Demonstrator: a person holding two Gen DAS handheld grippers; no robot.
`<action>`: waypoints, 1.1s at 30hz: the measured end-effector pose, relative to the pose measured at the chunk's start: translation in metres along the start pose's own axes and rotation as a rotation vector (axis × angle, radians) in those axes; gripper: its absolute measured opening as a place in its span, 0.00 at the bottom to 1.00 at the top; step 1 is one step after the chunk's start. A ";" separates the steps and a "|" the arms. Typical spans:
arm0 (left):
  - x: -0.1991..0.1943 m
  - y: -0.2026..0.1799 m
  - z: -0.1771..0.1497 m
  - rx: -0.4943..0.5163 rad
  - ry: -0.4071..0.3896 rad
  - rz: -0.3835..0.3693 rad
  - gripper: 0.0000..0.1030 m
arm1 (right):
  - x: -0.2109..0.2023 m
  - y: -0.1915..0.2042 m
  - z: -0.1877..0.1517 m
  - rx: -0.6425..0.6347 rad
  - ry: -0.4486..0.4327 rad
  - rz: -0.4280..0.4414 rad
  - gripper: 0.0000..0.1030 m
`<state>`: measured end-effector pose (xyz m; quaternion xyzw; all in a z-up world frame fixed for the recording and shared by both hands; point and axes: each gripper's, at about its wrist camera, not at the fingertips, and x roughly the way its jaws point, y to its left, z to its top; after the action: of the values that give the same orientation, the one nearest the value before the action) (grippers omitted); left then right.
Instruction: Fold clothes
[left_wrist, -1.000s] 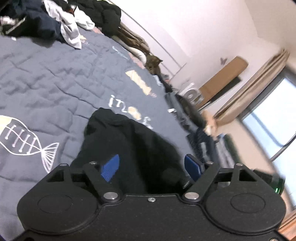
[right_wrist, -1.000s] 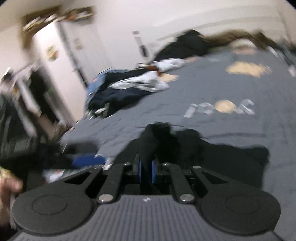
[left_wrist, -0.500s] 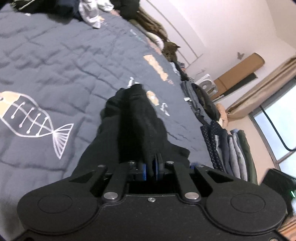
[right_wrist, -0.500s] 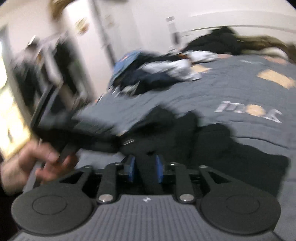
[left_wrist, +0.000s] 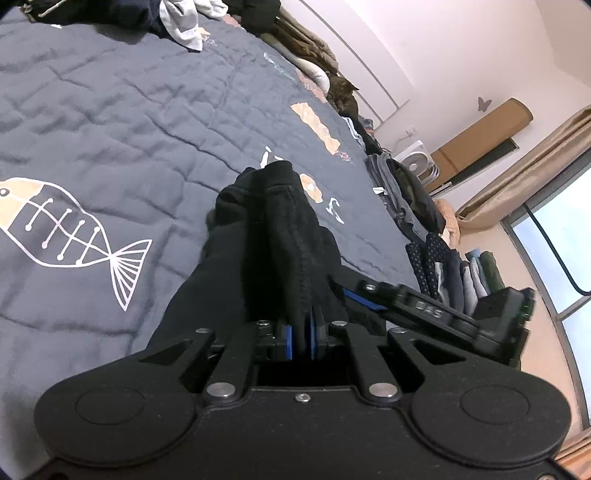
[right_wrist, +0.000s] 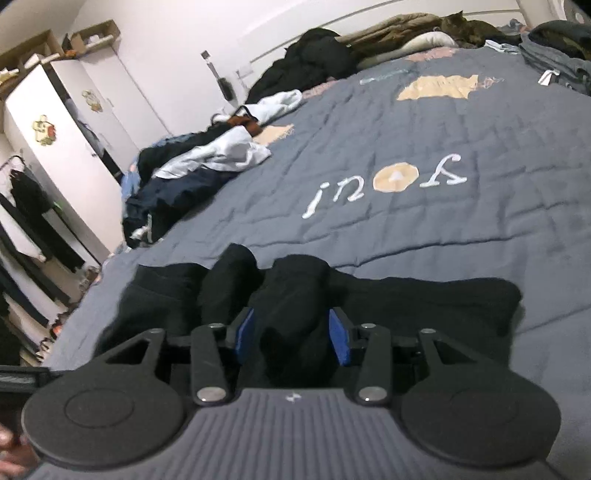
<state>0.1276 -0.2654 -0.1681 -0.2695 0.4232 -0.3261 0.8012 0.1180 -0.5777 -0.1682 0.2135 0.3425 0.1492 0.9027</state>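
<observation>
A black garment (left_wrist: 280, 229) lies bunched on the grey quilted bedspread (left_wrist: 110, 122). My left gripper (left_wrist: 300, 332) is shut on a raised ridge of this cloth, which runs forward from the pads. In the right wrist view the same garment (right_wrist: 424, 306) spreads flat to the right. A rolled fold of it sits between the blue pads of my right gripper (right_wrist: 291, 332). Its jaws are opening and stand apart, with the fold loose between them. The right gripper's black body (left_wrist: 424, 306) shows close beside the left one, on its right.
A heap of unfolded clothes (right_wrist: 192, 173) lies at the far side of the bed. Folded clothes (left_wrist: 454, 269) are stacked along the bed's right edge. A cat (right_wrist: 465, 26) rests near the headboard. A white wardrobe (right_wrist: 66, 147) stands to the left.
My left jaws closed on the black garment and have stayed shut. My right jaws went from a tight pinch to standing apart. The right gripper swung in beside the left one.
</observation>
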 end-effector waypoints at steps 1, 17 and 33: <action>0.000 0.000 0.000 -0.001 -0.001 -0.001 0.08 | 0.004 0.000 -0.001 0.005 0.005 -0.001 0.42; 0.000 -0.004 0.000 -0.004 0.000 -0.040 0.08 | -0.056 -0.001 0.024 -0.082 -0.144 -0.176 0.05; 0.001 -0.004 -0.001 0.006 0.006 -0.041 0.08 | 0.003 -0.052 -0.005 0.115 0.037 -0.065 0.18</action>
<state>0.1261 -0.2687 -0.1664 -0.2748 0.4192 -0.3446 0.7938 0.1230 -0.6202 -0.1981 0.2511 0.3741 0.1039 0.8867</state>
